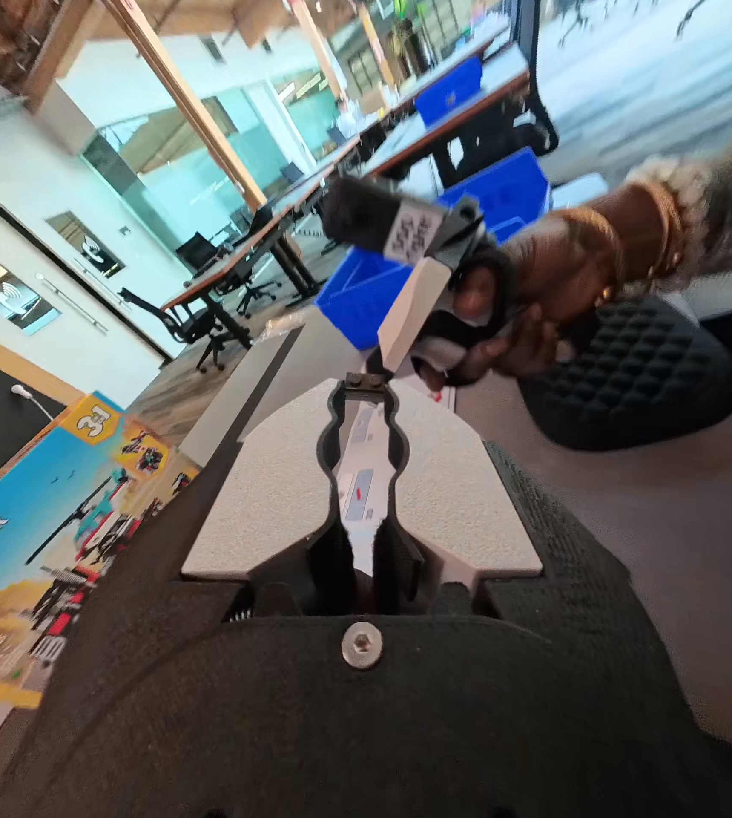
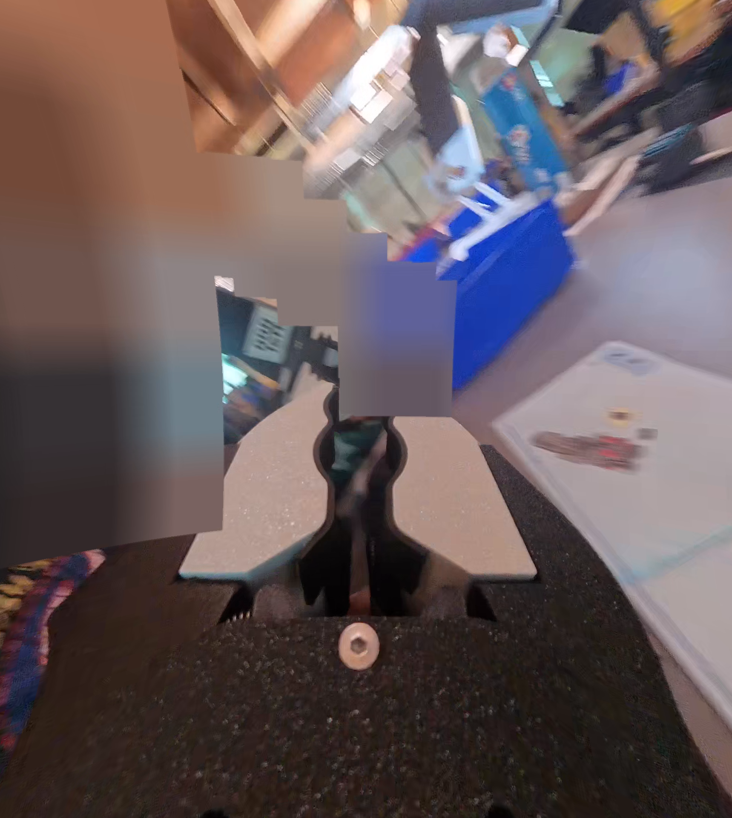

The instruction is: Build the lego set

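My left gripper (image 1: 365, 391) is shut on a small dark lego plate (image 1: 365, 384), held at its fingertips above the table. My right gripper (image 1: 388, 372), held by a hand (image 1: 554, 274), comes in from the upper right, and its white fingertip touches the right end of that plate. In the right wrist view its fingers (image 2: 275, 482) stand close together, but a mosaic patch hides the tips. A blurred brown and red lego assembly (image 2: 585, 445) and two small loose pieces (image 2: 619, 416) lie on a white sheet (image 2: 687, 509) to the right.
The lego box (image 1: 45, 509) lies at the left on the grey table (image 1: 620, 531). An instruction sheet (image 1: 362, 482) shows between my left fingers. Blue bins (image 1: 399, 283) stand behind, one also in the right wrist view (image 2: 510, 283). A black textured cushion (image 1: 634, 372) is at the right. My left and right fingertips are right by each other.
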The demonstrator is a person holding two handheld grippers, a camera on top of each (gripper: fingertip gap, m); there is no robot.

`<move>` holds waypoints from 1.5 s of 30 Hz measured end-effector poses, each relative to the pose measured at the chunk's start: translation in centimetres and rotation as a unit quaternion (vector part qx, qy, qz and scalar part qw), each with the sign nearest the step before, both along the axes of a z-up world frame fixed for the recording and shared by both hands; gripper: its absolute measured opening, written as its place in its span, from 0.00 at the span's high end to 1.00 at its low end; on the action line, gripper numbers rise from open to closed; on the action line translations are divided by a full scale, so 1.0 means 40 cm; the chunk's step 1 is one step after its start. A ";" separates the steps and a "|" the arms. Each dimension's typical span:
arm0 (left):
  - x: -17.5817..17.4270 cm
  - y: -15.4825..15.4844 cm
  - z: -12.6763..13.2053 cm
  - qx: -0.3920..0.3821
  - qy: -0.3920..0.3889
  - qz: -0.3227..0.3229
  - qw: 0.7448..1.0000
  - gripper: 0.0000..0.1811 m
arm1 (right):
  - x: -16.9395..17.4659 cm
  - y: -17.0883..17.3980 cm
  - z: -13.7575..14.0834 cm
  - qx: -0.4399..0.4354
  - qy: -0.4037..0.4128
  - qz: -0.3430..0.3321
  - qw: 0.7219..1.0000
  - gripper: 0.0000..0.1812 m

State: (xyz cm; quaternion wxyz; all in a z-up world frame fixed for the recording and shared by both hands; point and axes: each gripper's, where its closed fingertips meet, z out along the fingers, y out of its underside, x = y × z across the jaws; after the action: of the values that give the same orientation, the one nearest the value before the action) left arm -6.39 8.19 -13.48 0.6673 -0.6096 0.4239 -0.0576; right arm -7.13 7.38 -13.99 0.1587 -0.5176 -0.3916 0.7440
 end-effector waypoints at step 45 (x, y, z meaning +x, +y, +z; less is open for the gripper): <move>-0.124 -0.103 -0.292 -0.250 0.024 0.085 0.964 0.76 | 0.147 0.016 -0.380 0.244 -0.411 0.040 0.878 0.91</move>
State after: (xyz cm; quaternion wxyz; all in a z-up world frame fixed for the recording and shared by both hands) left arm -11.35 4.08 -25.14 0.4853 -0.7922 0.3589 -0.0901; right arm -1.24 8.04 -29.17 0.0749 -0.7056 -0.6109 0.3513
